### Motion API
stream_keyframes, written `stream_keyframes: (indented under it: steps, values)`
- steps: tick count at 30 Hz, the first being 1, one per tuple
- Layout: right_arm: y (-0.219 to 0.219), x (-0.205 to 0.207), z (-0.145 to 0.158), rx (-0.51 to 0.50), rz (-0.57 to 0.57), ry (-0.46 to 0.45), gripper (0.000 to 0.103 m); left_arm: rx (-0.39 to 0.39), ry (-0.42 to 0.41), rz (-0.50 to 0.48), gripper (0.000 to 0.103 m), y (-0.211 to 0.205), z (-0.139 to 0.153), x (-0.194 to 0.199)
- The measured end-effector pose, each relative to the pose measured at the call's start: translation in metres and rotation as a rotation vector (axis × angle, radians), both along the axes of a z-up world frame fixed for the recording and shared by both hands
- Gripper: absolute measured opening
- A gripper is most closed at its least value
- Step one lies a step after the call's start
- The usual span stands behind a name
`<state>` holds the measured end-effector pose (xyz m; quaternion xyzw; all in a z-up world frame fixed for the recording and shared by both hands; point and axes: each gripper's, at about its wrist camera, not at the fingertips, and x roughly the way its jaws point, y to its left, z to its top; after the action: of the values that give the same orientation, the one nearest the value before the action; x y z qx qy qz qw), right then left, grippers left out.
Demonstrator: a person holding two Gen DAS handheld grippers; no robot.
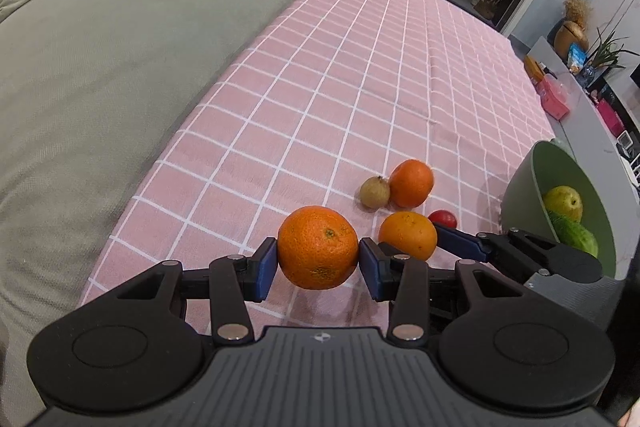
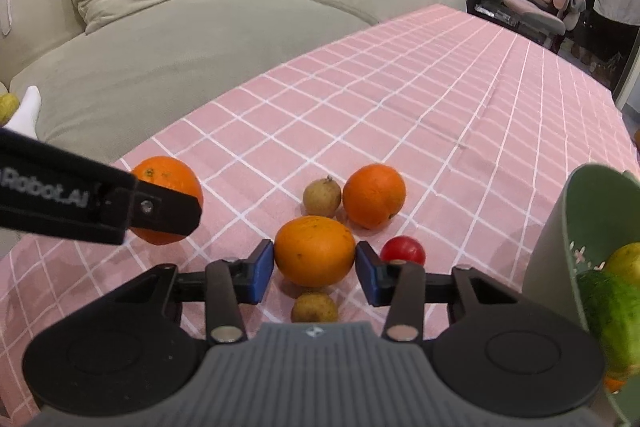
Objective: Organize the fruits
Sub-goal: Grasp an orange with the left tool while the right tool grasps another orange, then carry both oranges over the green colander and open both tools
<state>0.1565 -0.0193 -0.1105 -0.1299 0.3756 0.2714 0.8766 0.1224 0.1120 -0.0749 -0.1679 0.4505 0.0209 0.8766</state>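
While the left tongs (image 1: 319, 263) pinch a rough-skinned orange (image 1: 318, 247) between both blue pads, lifted above the pink checked desk (image 1: 340, 87), the right tongs (image 2: 315, 271) close on a smoother orange (image 2: 315, 251) resting on the cloth. Beyond it lie a small brown fruit (image 2: 321, 195), another orange (image 2: 374, 195) and a red fruit (image 2: 402, 250); the green bowl (image 2: 560, 227) stands rightmost.

— What covers the desk (image 2: 460, 99)?

— A pink cloth (image 2: 328, 115) with a white grid.

— And lying on it?

— An orange (image 2: 374, 195) touching a small brownish fruit (image 2: 322, 195), a red fruit (image 2: 403, 249) just beside, another brownish one (image 2: 314, 307) nearer the camera, and a green bowl (image 2: 560, 227) at the right edge, holding green and yellow fruit.
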Motion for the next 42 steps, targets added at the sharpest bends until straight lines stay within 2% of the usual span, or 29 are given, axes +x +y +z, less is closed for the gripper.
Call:
stream_keyframes:
  steps: [11, 19, 27, 34, 38, 42]
  values:
    - [-0.032, -0.032, 0.058, 0.054, -0.012, -0.075, 0.041, -0.037, -0.093, -0.046, 0.049, -0.021, 0.040, -0.003]
    - [-0.090, -0.056, 0.100, 0.072, -0.062, -0.119, 0.041, -0.059, -0.127, -0.175, 0.049, -0.068, 0.068, -0.002]
    - [-0.164, -0.060, 0.113, 0.010, -0.118, -0.101, 0.041, -0.084, -0.113, -0.372, 0.050, -0.137, 0.088, 0.009]
    - [-0.212, -0.043, 0.110, -0.079, -0.092, -0.059, 0.041, 0.023, -0.083, -0.571, 0.050, -0.205, 0.095, 0.031]
    - [-0.228, -0.025, 0.102, -0.119, -0.059, -0.031, 0.041, 0.122, -0.033, -0.679, 0.049, -0.238, 0.090, 0.046]
    - [-0.239, -0.002, 0.093, -0.134, -0.021, 0.008, 0.041, 0.178, 0.034, -0.758, 0.049, -0.258, 0.080, 0.059]
